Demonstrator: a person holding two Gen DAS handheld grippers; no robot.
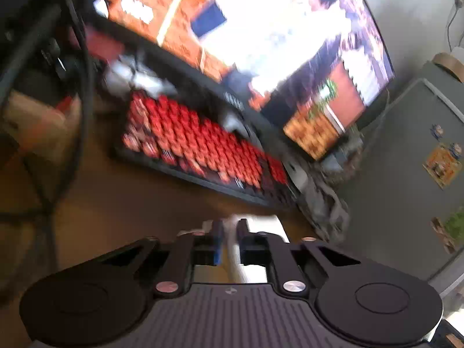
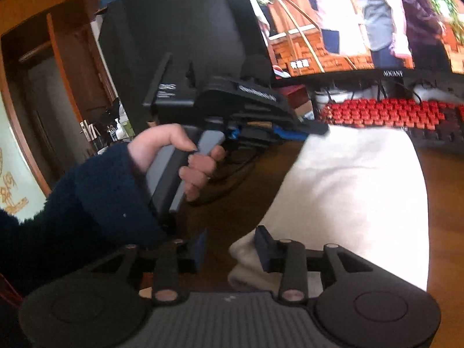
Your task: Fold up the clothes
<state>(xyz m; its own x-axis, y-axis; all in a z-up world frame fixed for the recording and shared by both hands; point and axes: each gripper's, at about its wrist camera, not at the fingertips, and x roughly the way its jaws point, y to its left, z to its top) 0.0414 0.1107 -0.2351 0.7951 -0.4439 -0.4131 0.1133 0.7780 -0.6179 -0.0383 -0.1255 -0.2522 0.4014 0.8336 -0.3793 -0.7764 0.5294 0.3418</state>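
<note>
A cream folded cloth (image 2: 348,188) lies on the brown desk (image 2: 443,203) in front of a red keyboard. In the right wrist view a hand in a dark sleeve (image 2: 95,197) holds my left gripper (image 2: 313,129), whose tips sit at the cloth's far left corner. The blurred left wrist view shows my left gripper (image 1: 230,239) shut on a strip of the cream cloth (image 1: 261,226). My right gripper (image 2: 232,249) is open at the cloth's near left corner. Its right finger (image 2: 264,246) rests over the cloth edge and its left finger stands off the cloth.
The red keyboard (image 2: 385,113) and a large lit monitor (image 2: 362,20) stand just behind the cloth. A black computer tower (image 2: 179,43) is at the left. Black cables (image 1: 81,87), a grey crumpled cloth (image 1: 324,203) and a grey cabinet (image 1: 406,159) show around the desk.
</note>
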